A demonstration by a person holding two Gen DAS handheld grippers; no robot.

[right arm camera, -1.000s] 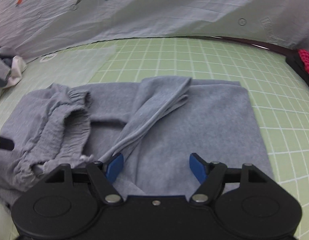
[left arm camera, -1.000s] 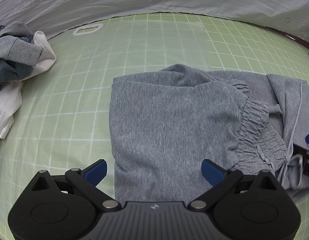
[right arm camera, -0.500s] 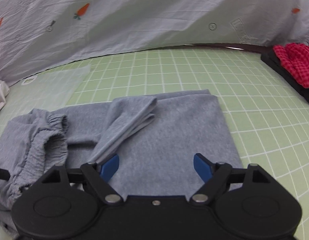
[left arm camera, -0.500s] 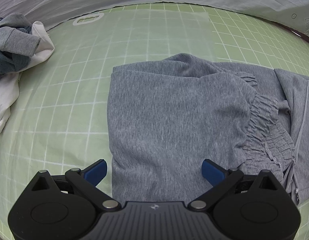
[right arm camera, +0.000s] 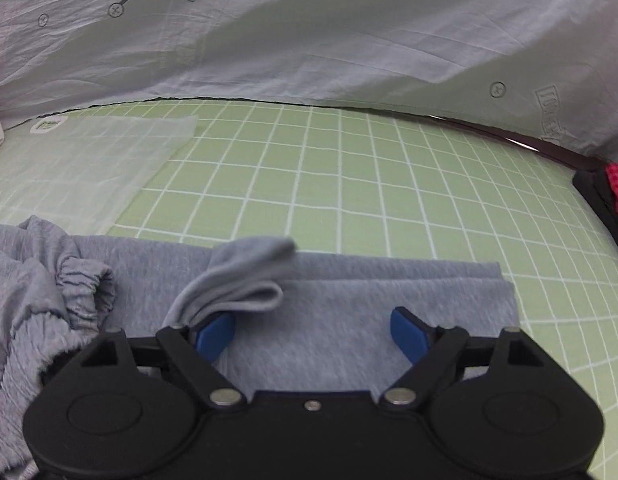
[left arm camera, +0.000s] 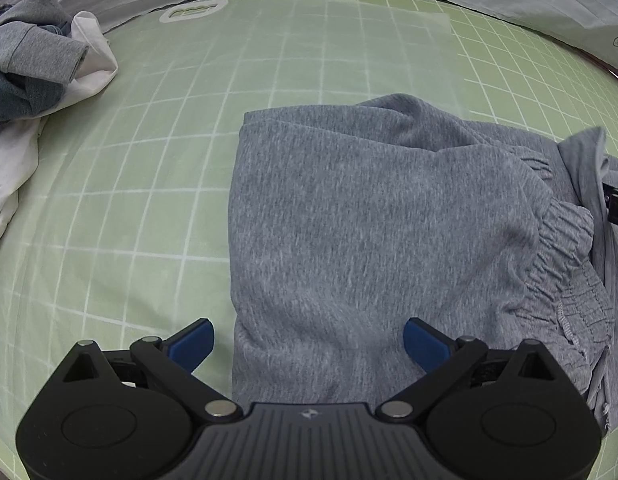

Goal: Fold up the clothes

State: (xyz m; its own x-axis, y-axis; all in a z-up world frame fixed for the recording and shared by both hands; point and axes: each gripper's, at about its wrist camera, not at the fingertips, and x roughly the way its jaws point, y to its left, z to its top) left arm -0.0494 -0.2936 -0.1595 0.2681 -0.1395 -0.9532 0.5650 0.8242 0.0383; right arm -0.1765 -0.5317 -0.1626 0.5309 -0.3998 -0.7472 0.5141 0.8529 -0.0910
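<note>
Handling grey sweatpants (left arm camera: pixel 369 216): soft, limp, light. I'd pinch the elastic waistband (left arm camera: pixel 565 256). Left gripper (left arm camera: pixel 305 344) spread, empty; right gripper (right arm camera: pixel 313 330) opening, pinching nothing.

No lettering on the sheet (right arm camera: pixel 349 40) is legible.

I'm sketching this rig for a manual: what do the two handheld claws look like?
Both look alike: the left claw and right claw have matte black bodies with round side housings, silver pivot screws, angled black linkage arms and blue fingertip pads. No cables or sleeves show.
</note>
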